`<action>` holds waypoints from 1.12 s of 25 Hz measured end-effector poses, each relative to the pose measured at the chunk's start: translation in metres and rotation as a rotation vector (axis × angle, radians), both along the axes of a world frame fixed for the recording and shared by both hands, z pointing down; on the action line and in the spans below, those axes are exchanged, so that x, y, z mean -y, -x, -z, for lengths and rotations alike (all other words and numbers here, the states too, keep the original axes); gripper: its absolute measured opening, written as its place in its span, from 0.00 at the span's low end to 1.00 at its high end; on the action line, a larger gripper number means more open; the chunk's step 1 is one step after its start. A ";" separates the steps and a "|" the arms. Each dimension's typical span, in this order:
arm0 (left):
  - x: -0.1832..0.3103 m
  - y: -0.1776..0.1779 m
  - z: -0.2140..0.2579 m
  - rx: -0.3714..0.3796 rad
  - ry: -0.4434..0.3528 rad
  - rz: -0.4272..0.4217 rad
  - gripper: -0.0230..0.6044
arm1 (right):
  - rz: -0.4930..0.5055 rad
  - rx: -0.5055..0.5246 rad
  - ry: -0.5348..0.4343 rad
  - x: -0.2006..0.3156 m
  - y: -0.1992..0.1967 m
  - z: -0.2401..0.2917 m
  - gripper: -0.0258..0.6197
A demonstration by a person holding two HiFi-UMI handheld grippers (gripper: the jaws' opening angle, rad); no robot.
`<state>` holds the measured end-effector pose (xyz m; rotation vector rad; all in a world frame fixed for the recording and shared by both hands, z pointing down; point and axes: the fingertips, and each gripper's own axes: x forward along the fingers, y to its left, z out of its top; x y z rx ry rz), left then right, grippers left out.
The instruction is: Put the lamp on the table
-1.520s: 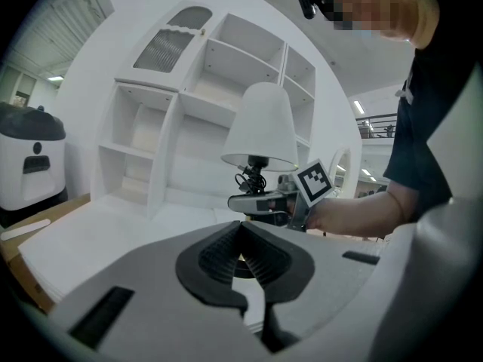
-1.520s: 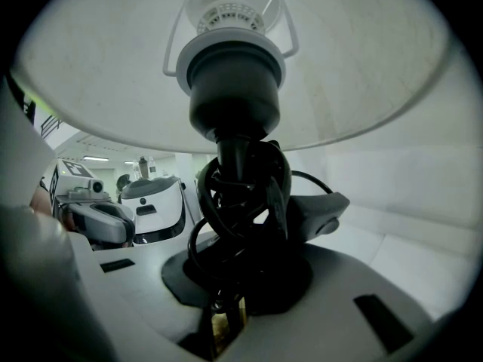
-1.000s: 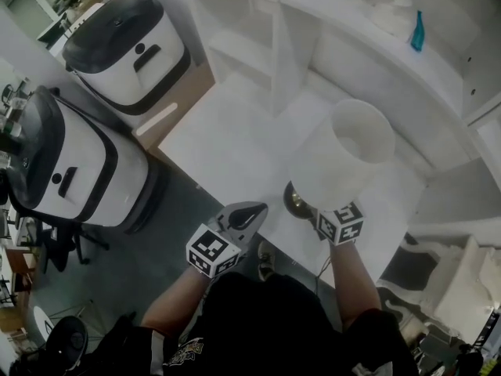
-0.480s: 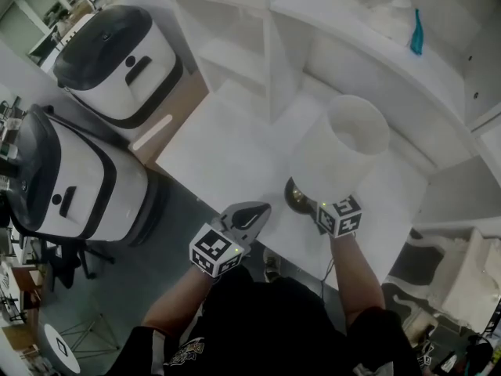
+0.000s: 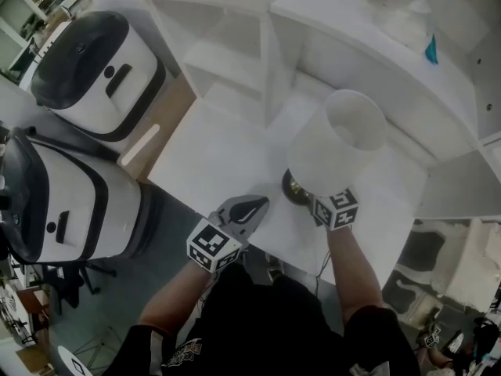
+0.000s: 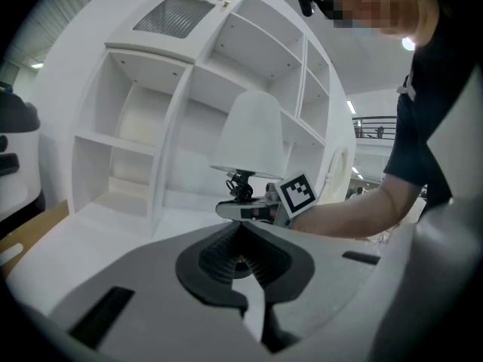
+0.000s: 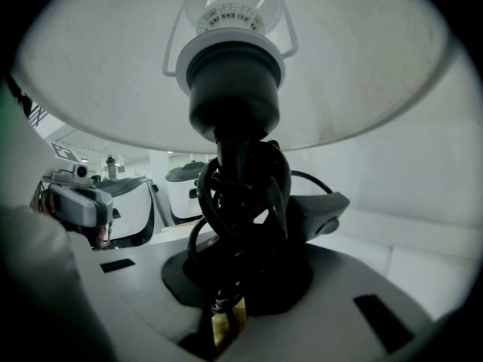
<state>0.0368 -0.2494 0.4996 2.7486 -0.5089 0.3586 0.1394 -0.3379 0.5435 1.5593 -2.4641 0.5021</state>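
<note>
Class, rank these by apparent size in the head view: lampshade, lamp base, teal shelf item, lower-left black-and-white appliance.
1. Lower-left appliance
2. Lampshade
3. Lamp base, partly hidden by the shade
4. Teal item, though it is farther away

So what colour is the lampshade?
The lampshade is plain white; the head view shows it best.

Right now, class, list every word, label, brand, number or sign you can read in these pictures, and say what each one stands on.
No readable words, brands or numbers anywhere.
Left gripper's cube: black-and-white square marker patterns, no letters.
Right gripper's cube: the same kind of marker, no letters.
Lamp: no print showing.
Far white machine and near white machine: any print is too small to read.
</note>
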 end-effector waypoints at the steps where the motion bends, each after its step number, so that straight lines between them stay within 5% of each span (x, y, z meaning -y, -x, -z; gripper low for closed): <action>1: 0.005 0.000 -0.002 -0.003 0.001 -0.007 0.05 | -0.003 -0.001 0.000 0.005 0.001 -0.002 0.16; 28: 0.060 -0.014 -0.031 0.033 -0.019 -0.081 0.05 | -0.032 -0.049 -0.024 0.101 -0.013 -0.042 0.16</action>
